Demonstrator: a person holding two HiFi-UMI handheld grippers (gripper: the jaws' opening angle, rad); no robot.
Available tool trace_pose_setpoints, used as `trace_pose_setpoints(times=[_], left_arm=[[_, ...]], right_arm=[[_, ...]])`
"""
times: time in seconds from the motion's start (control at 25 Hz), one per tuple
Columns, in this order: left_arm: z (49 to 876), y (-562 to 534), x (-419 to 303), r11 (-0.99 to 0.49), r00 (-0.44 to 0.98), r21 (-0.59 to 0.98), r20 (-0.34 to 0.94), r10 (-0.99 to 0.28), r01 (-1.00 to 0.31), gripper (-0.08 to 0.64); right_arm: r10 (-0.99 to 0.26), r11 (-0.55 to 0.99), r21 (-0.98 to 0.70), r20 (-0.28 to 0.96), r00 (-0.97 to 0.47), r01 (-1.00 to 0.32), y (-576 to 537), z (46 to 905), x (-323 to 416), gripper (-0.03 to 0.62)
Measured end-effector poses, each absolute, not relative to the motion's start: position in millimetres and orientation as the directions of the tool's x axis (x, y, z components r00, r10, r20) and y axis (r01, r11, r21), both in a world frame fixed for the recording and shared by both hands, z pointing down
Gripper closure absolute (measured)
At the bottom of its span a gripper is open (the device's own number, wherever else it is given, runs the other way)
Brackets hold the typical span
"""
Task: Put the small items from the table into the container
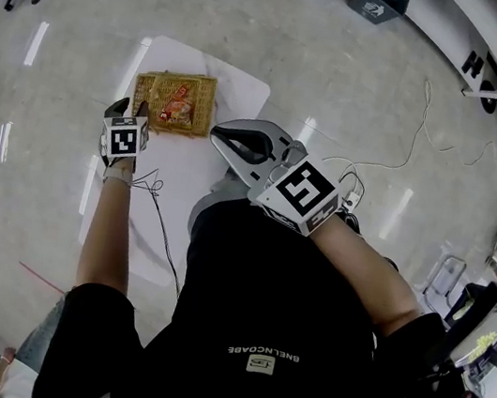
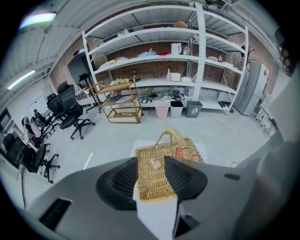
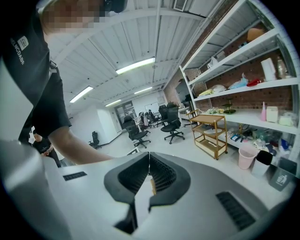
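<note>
Only left gripper view shows basket handle.

surface: white table | on it: wicker basket (small items inside, at far end)

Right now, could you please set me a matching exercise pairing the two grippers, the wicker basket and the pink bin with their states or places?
Things:
1. left gripper
2. right gripper
3. wicker basket
4. pink bin

States or places:
A. standing below the shelves
B. jaws together
C. on the white table
D. jaws apart

Pairs: 1-D, 2-B, 3-C, 4-A
</note>
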State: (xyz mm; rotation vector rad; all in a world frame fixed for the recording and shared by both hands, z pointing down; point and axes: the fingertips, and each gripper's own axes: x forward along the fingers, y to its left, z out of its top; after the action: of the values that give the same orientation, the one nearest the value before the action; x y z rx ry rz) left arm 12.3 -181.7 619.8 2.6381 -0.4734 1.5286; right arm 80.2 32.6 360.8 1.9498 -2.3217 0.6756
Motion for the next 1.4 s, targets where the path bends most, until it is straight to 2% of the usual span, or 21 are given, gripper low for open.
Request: trace_pose_setpoints(times=[0.72, 1.4], left_arm=[[567, -168, 9, -0.932, 0.548, -0.101, 0.785, -0.289, -0.347, 0.400], [481, -156, -62, -0.868, 0.584, -0.126, 0.692, -0.424, -0.480, 0.400]], right_arm=[[-0.914, 0.207, -0.292, 0.282, -0.291, -0.934, 19, 354, 56, 0.581], [-0.860, 0.394, -0.275, 0.227, -0.457, -0.877, -12, 330, -17, 0.581]])
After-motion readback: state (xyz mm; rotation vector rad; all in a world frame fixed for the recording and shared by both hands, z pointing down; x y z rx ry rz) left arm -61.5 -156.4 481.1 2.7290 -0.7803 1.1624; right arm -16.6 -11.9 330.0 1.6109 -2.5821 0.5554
